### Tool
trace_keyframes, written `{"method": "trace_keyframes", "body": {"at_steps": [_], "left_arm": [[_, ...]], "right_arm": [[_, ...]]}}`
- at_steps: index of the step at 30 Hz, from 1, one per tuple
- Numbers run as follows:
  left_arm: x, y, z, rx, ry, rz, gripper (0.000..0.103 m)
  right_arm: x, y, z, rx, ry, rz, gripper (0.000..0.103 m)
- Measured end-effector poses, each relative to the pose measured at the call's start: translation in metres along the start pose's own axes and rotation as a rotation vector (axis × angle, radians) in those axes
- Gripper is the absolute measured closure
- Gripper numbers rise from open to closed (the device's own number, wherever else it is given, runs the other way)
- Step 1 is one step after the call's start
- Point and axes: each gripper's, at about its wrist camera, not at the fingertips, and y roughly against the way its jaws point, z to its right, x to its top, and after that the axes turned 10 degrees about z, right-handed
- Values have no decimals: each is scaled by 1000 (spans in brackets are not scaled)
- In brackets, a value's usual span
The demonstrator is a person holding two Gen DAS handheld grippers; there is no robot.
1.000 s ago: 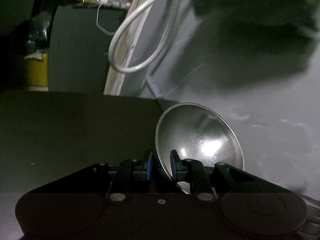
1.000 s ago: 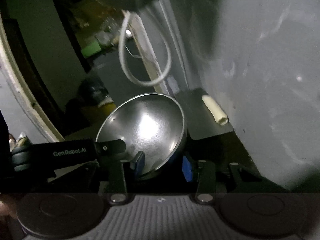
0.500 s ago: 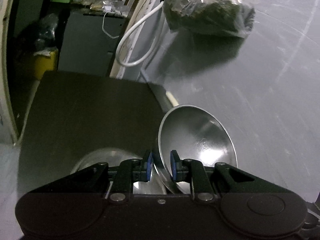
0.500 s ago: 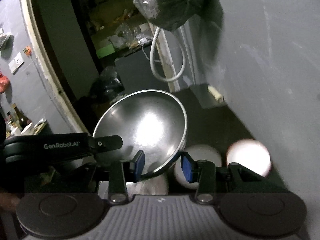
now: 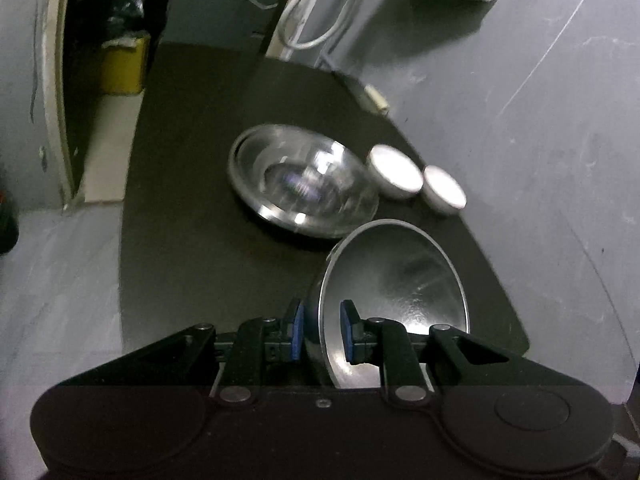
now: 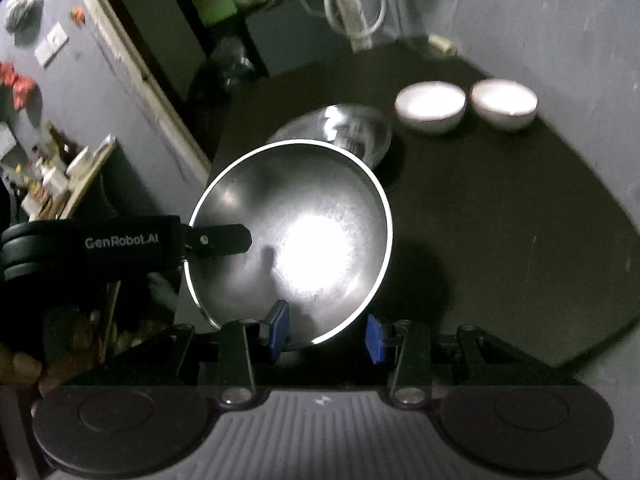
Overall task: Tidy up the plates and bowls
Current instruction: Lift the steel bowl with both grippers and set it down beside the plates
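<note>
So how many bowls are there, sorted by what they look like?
Metal bowl, held up: 1
Shiny bowl set down, glass or metal unclear: 1
White bowls: 2
Total: 4

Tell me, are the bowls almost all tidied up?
Hard to say. Two white bowls already sit side by side near the wall, beside a glass bowl on the black table. Both grippers, left and right, hold one steel bowl by its rim, above the table. Left: setting it down, maybe by or in the glass one.
</note>
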Motion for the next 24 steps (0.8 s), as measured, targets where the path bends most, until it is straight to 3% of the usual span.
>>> {"method": "trace_keyframes", "body": {"at_steps": [6,17,22,24], "left_arm": [[-28,13,-25,50,52,-41,83],[-30,7,-47,106,105,-31,84],[-25,8,-51,136,116,-5,72],[-24,14,-53,164,119,6,57]], "right_arm": [[-7,-12,-14,8,21,-72,58],[-5,-36,-35,6,118,-80,58],[-3,-30,-34,-3,139,-66,50],[-2,-26,-30,-10,138,-57,42]]}}
